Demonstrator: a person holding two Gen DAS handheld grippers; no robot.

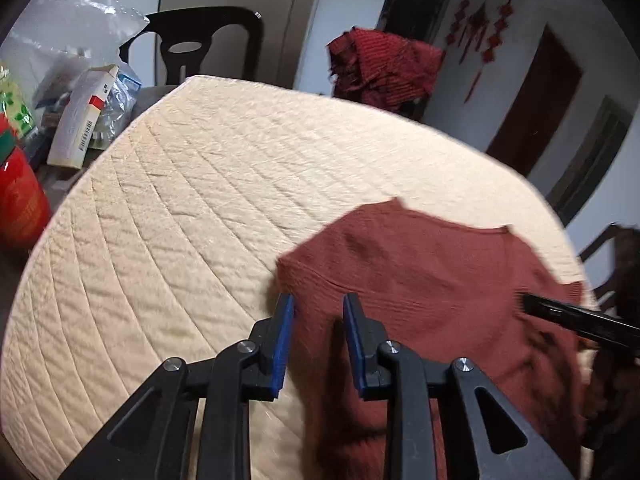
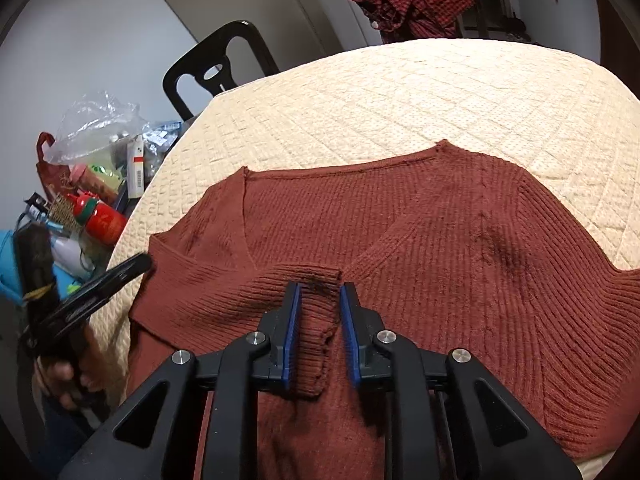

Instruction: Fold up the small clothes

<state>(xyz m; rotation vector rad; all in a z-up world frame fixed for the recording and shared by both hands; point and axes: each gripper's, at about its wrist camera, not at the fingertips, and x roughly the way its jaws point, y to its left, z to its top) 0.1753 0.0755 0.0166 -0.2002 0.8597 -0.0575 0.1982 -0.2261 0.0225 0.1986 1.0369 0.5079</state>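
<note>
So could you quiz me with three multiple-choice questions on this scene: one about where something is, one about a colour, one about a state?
1. Where does the sweater lie?
A. on the quilted cover
B. on the black chair
C. on the floor

2. What colour are the gripper pads?
A. green
B. blue
C. white

3. How are the right gripper jaws?
A. shut tight
B. hidden
C. open, a sleeve cuff between them

Answers: 1 A, cream quilting shows all round it. 2 B, blue strips line both fingers. 3 C, gaps show beside the cuff.
</note>
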